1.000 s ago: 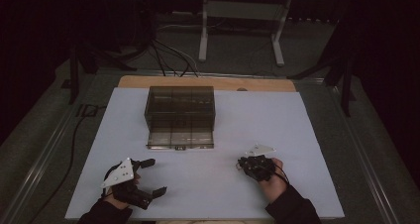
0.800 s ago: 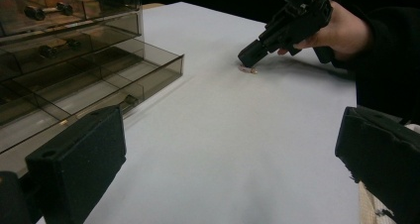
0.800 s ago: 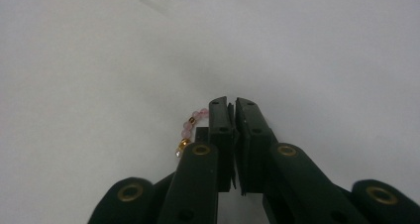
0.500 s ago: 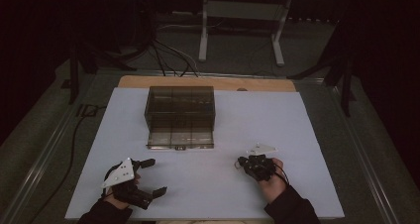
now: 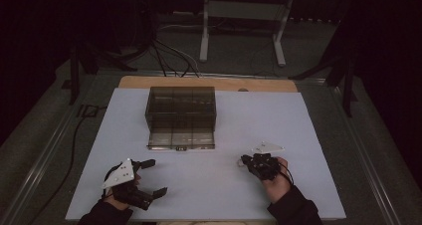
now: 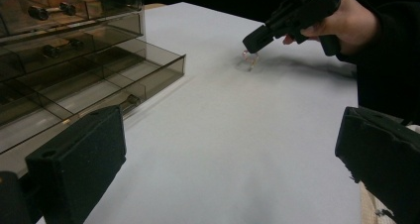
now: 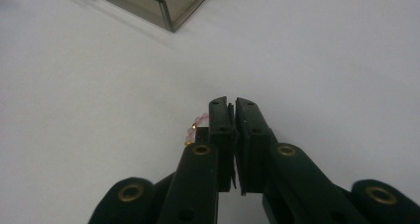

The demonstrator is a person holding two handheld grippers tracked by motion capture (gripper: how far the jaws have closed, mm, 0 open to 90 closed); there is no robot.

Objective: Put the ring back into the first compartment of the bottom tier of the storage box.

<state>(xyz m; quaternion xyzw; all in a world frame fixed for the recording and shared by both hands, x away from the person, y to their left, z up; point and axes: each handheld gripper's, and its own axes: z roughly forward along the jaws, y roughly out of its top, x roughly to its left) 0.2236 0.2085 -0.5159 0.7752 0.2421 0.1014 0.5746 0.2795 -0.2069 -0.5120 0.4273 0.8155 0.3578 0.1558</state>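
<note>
Your right gripper [image 7: 233, 107] has its jaws closed on a small bracelet of pale pink beads with gold links [image 7: 194, 130], which pokes out beside one jaw just above the white surface [image 5: 209, 180]. Your left gripper [image 5: 155, 176] rests near the front edge with its jaws wide apart and nothing between them, well apart from the smoky clear plastic drawer box [image 5: 181, 116] whose bottom drawer is pulled out

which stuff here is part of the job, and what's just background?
In the job:
- pink bead bracelet, pinched in the shut right gripper
- smoky clear drawer box with its bottom drawer pulled out
- left gripper, open, over the white table

Just lying about:
- cables on the floor
- white stand behind the table
</note>
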